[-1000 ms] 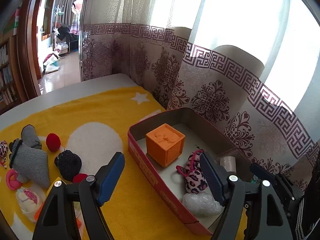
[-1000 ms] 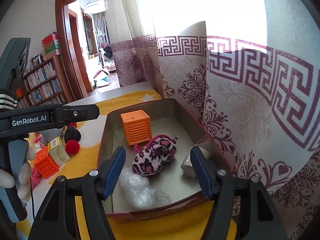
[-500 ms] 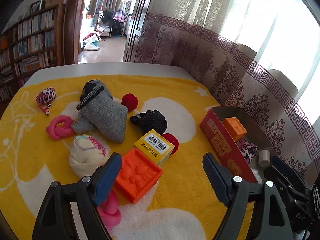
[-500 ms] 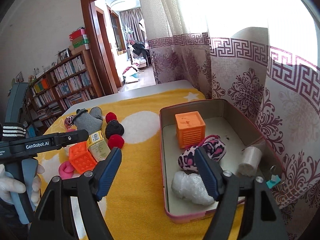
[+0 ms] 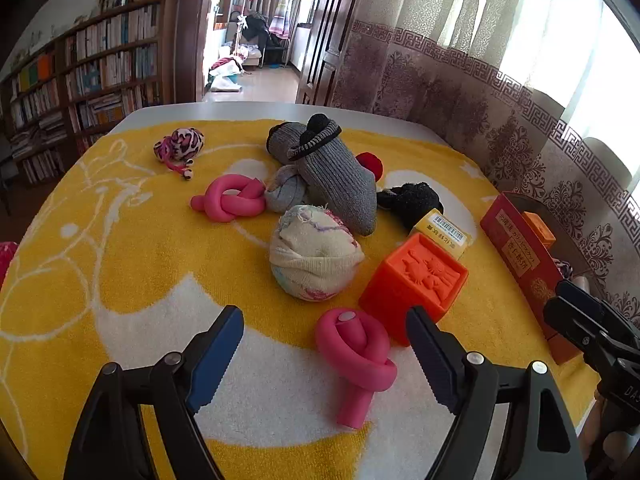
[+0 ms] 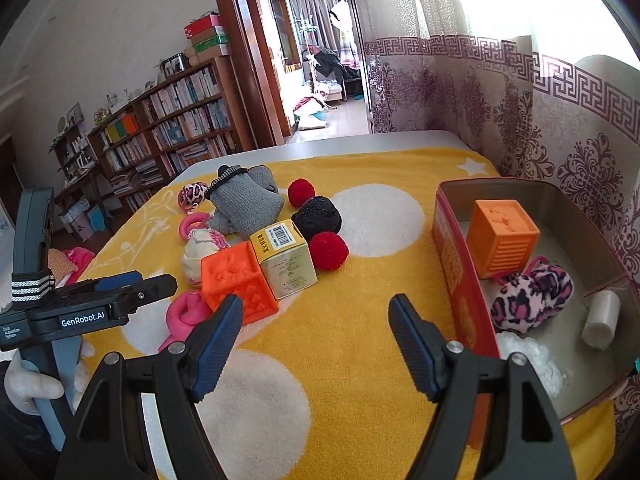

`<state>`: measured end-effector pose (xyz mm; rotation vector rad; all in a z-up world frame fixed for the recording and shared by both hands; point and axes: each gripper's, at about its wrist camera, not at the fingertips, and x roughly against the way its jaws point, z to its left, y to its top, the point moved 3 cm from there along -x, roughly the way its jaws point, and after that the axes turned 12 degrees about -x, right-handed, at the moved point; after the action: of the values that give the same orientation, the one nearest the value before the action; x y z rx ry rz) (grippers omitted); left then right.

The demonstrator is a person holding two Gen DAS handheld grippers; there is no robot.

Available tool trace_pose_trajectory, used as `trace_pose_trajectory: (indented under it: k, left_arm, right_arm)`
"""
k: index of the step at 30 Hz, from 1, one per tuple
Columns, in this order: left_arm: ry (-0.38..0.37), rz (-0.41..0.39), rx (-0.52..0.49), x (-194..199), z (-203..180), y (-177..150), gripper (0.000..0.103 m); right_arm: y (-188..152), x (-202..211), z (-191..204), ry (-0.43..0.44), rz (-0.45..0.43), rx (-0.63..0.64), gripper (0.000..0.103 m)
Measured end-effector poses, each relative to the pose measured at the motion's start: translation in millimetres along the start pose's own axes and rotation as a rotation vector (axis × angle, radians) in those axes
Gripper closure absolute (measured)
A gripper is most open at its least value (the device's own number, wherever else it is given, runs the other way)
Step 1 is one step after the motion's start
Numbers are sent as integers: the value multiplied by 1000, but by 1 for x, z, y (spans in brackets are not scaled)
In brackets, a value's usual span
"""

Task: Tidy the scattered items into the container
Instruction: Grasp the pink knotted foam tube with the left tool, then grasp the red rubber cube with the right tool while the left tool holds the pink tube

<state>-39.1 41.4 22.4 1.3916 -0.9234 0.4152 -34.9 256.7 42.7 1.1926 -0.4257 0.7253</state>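
Observation:
My left gripper is open and empty, with a pink knotted foam tube lying between its fingers on the yellow towel. Beyond it lie an orange cube, a cream sock ball, a yellow box, a grey sock and a second pink knot. My right gripper is open and empty over the towel, left of the red tin. The tin holds an orange cube, a leopard plush, a white roll and a clear bag.
A leopard plush lies far left on the towel. Two red pompoms and a black pompom sit mid-towel. Curtains hang behind the tin on the right. Bookshelves and a doorway stand behind the table. The left handle shows in the right wrist view.
Both grippers have swung left, away from the tin. The left one now sits low over the scattered items with the pink knot between its fingers. Both stay open.

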Motion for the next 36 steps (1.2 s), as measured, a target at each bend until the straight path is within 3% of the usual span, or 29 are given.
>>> trace_pose_trajectory:
  k: [4, 13, 15, 16, 24, 31, 36]
  left_arm:
    - [-37, 29, -62, -11, -14, -6, 18]
    - [-13, 89, -153, -35, -27, -16, 19]
    - [-6, 91, -160, -36, -26, -17, 35]
    - [-11, 83, -159, -34, -25, -16, 49]
    - [-22, 40, -99, -19, 2, -15, 49]
    - [-1, 6, -35, -8, 30, -14, 49]
    - [-28, 8, -12, -13, 35, -16, 49]
  right_arm:
    - [1, -5, -2, -16, 13, -15, 25]
    - [-1, -13, -2, -29, 40, -31, 24]
    - [-2, -14, -1, -26, 45, -30, 24]
    - [-2, -15, 0, -24, 47, -28, 24]
    - [-5, -29, 19, 50, 103, 2, 24]
    - [-5, -54, 44, 71, 153, 60, 24]
    - [-5, -75, 48, 66, 199, 58, 24]
